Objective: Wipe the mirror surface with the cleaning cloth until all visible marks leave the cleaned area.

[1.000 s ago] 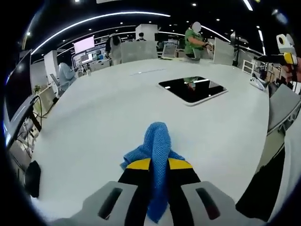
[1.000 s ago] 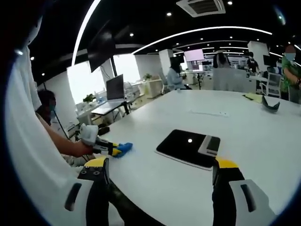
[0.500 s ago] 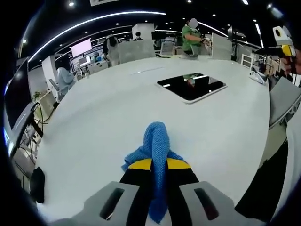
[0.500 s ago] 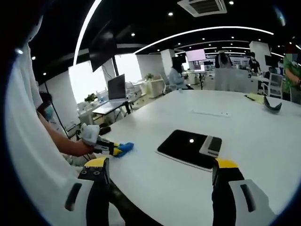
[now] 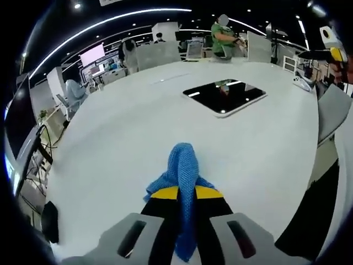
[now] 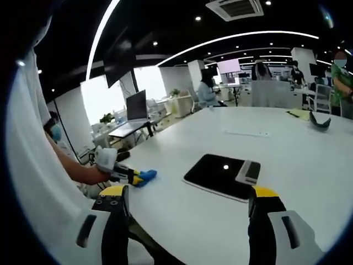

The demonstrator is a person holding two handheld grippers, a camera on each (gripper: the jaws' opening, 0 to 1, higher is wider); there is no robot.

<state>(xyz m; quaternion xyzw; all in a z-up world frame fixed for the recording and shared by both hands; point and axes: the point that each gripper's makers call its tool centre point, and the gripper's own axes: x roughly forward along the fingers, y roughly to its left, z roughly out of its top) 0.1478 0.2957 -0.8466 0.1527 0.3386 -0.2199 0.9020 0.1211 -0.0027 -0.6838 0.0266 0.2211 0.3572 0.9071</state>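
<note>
Left gripper view: mirror lies on white table.

Dark flat mirror; bunched blue cloth

Open-plan office: a large white table in the foreground; desks with monitors at 10 o'clock in the right gripper view; a lit wall screen at 11 o'clock in the left gripper view; curved ceiling light strips, a ceiling air vent, and people standing at far workstations
</note>
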